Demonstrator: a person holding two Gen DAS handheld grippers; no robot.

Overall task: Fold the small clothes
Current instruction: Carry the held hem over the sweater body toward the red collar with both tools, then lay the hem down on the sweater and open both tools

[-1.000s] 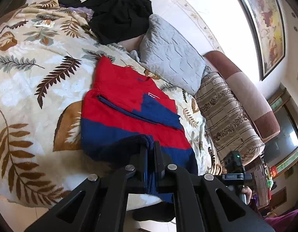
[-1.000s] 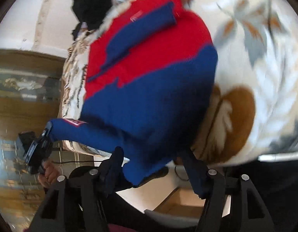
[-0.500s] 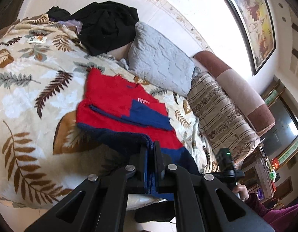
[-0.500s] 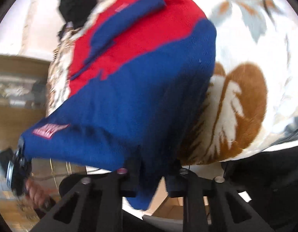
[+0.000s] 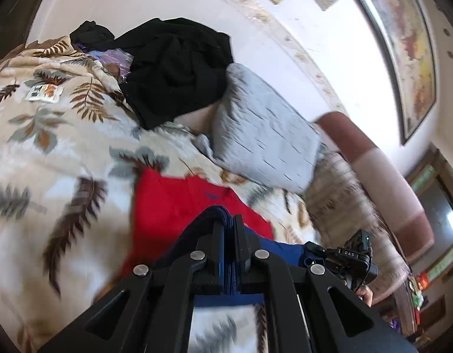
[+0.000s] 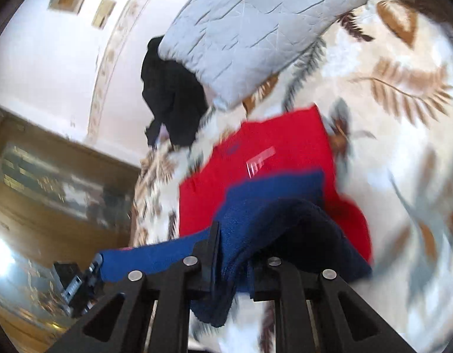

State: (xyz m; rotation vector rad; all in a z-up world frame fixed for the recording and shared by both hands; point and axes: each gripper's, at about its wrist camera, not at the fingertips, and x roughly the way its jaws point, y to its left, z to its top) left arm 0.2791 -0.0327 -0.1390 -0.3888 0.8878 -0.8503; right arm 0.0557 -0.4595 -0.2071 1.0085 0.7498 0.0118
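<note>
A red and blue sweater (image 5: 167,206) lies on a leaf-patterned blanket (image 5: 49,135). My left gripper (image 5: 228,226) is shut on the sweater's dark blue hem and holds it above the red chest part. In the right wrist view the sweater (image 6: 270,158) shows its red chest with a white logo. There the blue lower half is lifted and draped over my right gripper (image 6: 235,244), which is shut on the hem. The cloth hides the right finger's tip. Each gripper appears in the other's view, the right gripper (image 5: 353,261) at lower right and the left gripper (image 6: 82,285) at lower left.
A grey quilted pillow (image 5: 264,147) lies just beyond the sweater's collar, with a pile of black clothes (image 5: 179,67) behind it. A striped cushion (image 5: 344,200) and a brown backrest (image 5: 373,158) stand to the right. A small packet (image 5: 42,92) lies on the blanket at far left.
The right gripper closed on the blue hem. Both grippers then rose and moved toward the collar, carrying the blue lower half up over the red part.
</note>
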